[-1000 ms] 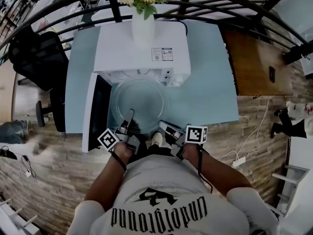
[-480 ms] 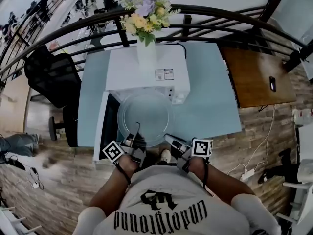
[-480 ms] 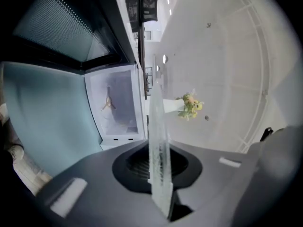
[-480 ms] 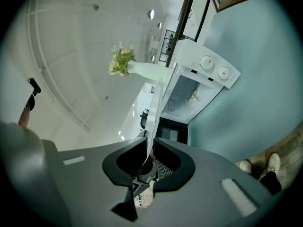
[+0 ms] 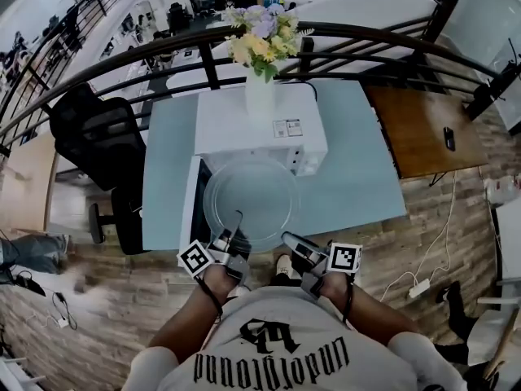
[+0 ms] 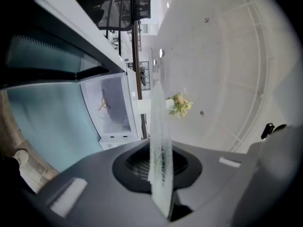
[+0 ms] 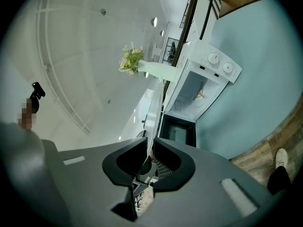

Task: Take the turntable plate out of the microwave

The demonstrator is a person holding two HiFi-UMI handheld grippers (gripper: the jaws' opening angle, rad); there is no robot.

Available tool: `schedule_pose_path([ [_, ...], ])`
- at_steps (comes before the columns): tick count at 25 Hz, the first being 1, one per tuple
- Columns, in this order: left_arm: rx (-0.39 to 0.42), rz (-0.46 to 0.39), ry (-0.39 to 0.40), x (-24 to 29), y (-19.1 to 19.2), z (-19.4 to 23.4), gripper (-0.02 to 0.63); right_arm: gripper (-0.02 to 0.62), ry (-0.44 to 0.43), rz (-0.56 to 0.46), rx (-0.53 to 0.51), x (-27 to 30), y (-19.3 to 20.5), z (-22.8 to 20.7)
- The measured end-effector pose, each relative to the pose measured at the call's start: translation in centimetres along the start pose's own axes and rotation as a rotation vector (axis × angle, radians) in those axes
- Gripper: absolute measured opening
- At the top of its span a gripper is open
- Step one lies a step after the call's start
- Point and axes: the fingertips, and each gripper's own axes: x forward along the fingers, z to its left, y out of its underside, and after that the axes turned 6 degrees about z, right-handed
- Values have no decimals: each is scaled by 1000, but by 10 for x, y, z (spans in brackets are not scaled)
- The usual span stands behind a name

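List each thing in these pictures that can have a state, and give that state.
microwave: door open
turntable plate: out of the microwave, held by its near rim
left claw: shut on the turntable plate
right claw: shut on the turntable plate
flower vase: upright on top of the microwave

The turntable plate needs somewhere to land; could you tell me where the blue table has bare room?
Widest bare patch: the blue table right of the microwave, up to the wooden table. A narrower strip lies left, between the open door and the office chair. The microwave top is taken by the flower vase.
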Motion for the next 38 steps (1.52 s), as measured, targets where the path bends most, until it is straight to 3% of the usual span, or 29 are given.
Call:
schedule_pose_path([
  [13,23,110,12,-109,6,-32,75,41,-16,-126,-7,16,111,61],
  [22,40,94,30,-141,30,-51,75,43,-17,-116,-37,-3,142,84],
  [38,35,-2,46,-148,155,-72,75,43,-53,-22,-54,-126,166,89],
])
